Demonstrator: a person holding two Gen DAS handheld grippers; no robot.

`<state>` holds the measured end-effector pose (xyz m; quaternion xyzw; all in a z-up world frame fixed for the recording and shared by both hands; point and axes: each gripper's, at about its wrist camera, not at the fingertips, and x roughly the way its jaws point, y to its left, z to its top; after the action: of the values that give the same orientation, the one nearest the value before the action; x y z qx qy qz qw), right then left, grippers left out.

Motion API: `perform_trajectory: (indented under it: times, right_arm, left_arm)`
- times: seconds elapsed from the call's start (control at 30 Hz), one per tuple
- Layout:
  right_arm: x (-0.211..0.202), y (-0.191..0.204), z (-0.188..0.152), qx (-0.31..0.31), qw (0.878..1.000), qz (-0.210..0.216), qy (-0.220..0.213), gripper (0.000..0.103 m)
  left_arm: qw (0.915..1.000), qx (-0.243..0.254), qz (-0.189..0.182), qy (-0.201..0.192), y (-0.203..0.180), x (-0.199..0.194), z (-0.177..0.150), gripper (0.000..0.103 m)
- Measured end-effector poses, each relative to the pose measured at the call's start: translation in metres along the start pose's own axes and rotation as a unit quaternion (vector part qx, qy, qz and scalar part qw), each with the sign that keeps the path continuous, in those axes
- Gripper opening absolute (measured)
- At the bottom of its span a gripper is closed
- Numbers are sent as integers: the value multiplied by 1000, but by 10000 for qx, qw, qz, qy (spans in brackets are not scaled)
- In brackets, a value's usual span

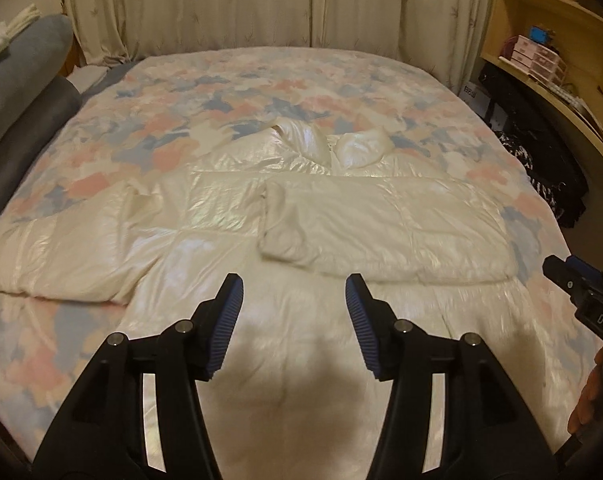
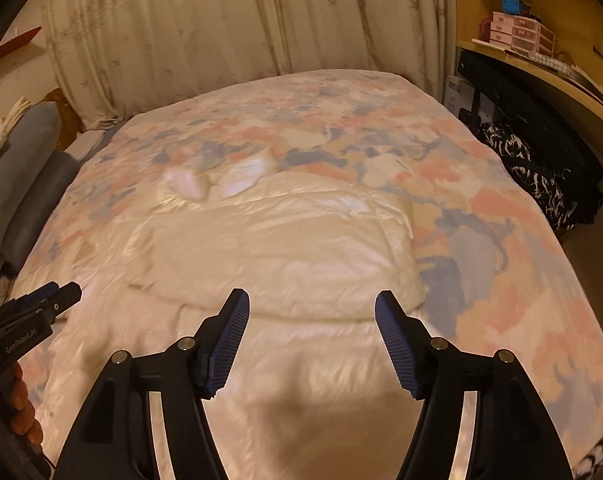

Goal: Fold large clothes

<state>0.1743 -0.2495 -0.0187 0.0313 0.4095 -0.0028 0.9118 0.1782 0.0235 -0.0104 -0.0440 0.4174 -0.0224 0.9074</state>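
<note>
A shiny cream puffer jacket [image 1: 221,208] lies flat on the bed, its collar [image 1: 301,140] at the far end. One sleeve [image 1: 381,232] is folded across the chest; the other sleeve [image 1: 61,256] stretches out to the left. My left gripper [image 1: 294,284] hovers open over the jacket's lower part, nothing between its fingers. The right gripper [image 1: 573,276] shows at that view's right edge. In the right wrist view the right gripper [image 2: 312,296] is open above the jacket [image 2: 281,248], empty, with the left gripper [image 2: 57,296] at the left edge.
The bed wears a floral cover [image 1: 221,92] in pink and blue. Grey pillows [image 1: 21,80] are stacked at the left. Curtains [image 1: 261,0] hang behind the bed. A wooden shelf [image 1: 561,60] with boxes and dark bags [image 1: 541,160] stand at the right.
</note>
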Motion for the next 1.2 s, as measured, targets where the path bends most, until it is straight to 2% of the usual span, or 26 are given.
perform_trajectory:
  times: [0.13, 0.37, 0.5, 0.63, 0.8, 0.93, 1.1, 1.2]
  right_arm:
    - [-31, 23, -27, -108, 9999, 74, 1, 69]
    - [-72, 72, -70, -275, 9988, 391, 43, 69]
    - [-83, 105, -84, -413, 9974, 577, 92, 69]
    - [-86, 143, -83, -639, 9949, 774, 124, 69]
    - [-87, 201, -77, -1160, 9896, 853, -9, 69]
    - [-79, 249, -73, -1471, 9848, 920, -86, 69]
    - [-43, 302, -59, -1643, 9805, 1082, -37, 69]
    - [-15, 335, -55, -1760, 9775, 1163, 34, 69]
  left_arm:
    - [9999, 97, 59, -90, 12, -38, -25, 51]
    - [9999, 4, 66, -122, 42, -82, -55, 51]
    - [9998, -38, 160, -147, 66, -97, -67, 51]
    - [9993, -120, 304, -194, 99, -106, -74, 51]
    - [9979, -256, 558, -229, 142, -104, -71, 52]
    - [9960, -478, 726, -199, 183, -93, -70, 59]
    - [9931, -837, 817, -63, 235, -67, -67, 59]
    - [9912, -1158, 648, 32, 268, -48, -68, 59]
